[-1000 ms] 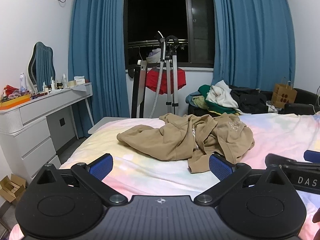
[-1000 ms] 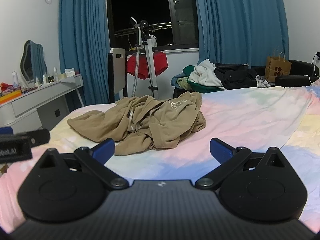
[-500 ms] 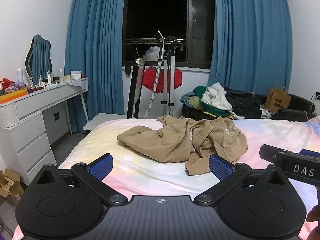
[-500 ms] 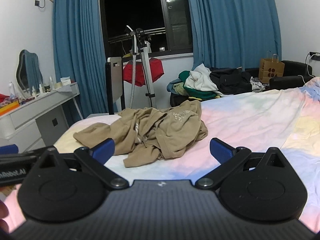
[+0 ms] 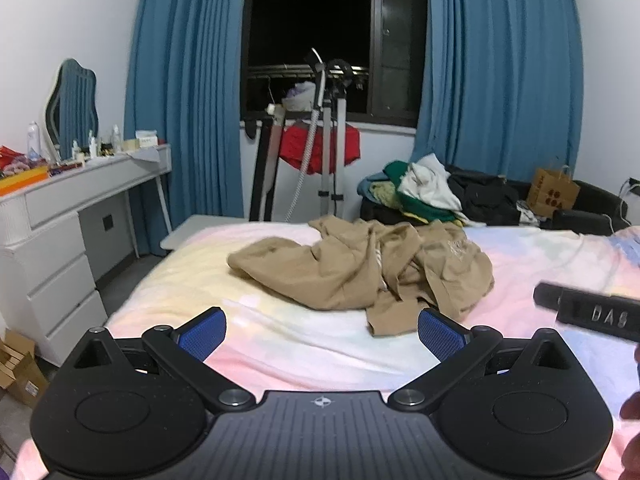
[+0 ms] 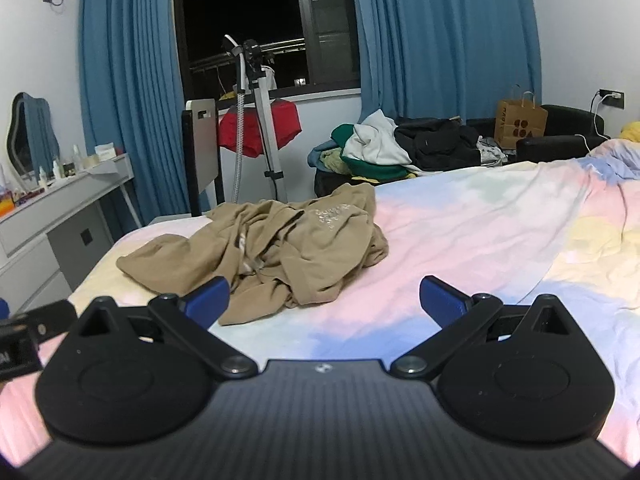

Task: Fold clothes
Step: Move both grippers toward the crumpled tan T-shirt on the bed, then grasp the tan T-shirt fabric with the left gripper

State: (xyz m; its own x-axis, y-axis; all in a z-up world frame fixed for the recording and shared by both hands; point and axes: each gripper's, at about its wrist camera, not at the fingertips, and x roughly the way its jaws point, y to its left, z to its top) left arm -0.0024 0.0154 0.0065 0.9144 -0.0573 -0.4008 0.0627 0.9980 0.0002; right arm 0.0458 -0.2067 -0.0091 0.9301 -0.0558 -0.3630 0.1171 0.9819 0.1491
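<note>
While both grippers hovered low over the bed (image 5: 304, 344), left gripper (image 5: 322, 330) and right gripper (image 6: 324, 298) held fingers (image 5: 202, 332) spread apart, empty. Crumpled tan garment (image 5: 360, 272) lay just beyond the fingertips, untouched. Clothes pile (image 6: 384, 148) sat farther back.

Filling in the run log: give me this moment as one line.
phase: approach | left gripper: open, empty | right gripper: open, empty | tan garment: crumpled on bed, untouched | fold: not started

Tan garment (image 5: 360, 272), crumpled heap, unfolded, on pastel bed (image 5: 280, 344)
</note>
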